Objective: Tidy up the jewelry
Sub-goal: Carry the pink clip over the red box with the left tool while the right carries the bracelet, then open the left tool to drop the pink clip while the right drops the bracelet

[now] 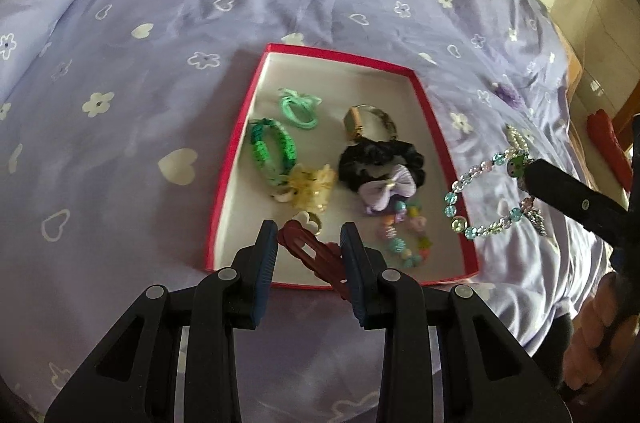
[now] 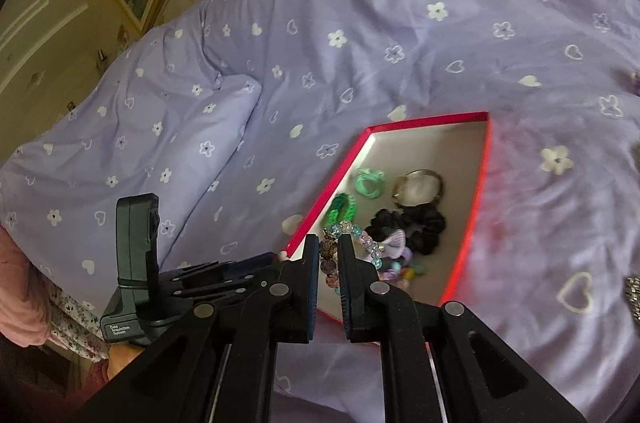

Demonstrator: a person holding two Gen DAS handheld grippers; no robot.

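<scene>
My main worry is the beaded bracelet [image 1: 486,199] in my right gripper [image 2: 329,259]. I judge the grip to be a thin one: the jaws are pinched narrow on only a few beads at one side of the loop, and the rest hangs free outside the right wall of the red box [image 1: 440,127]. If I swing across too quickly, the loop could snag on that rim or slip out and land on the bed [image 1: 200,3] instead of inside. The right wrist view is also smeared along the box's right side, so I can't trust it for fine placement there.

The second risk is the dark red hair clip [image 1: 316,255]. It lies between the jaws of my left gripper [image 1: 308,247], which stand fairly wide; it seems to rest against the right pad [image 1: 354,263], with a clear gap to the left one, so I take it as not clamped. Its near end crosses the box's front rim. I can't tell whether it rests on the box floor or only on the rim. Pulling back carelessly could drag it out onto the bed.

The box already holds two green bands [image 1: 280,131], a watch [image 1: 370,123], a black scrunchie [image 1: 380,159] with a lilac bow [image 1: 382,189], a yellow flower piece [image 1: 312,187] and a pastel bead string [image 1: 404,239], so a dropped bracelet may tangle with that string.
</scene>
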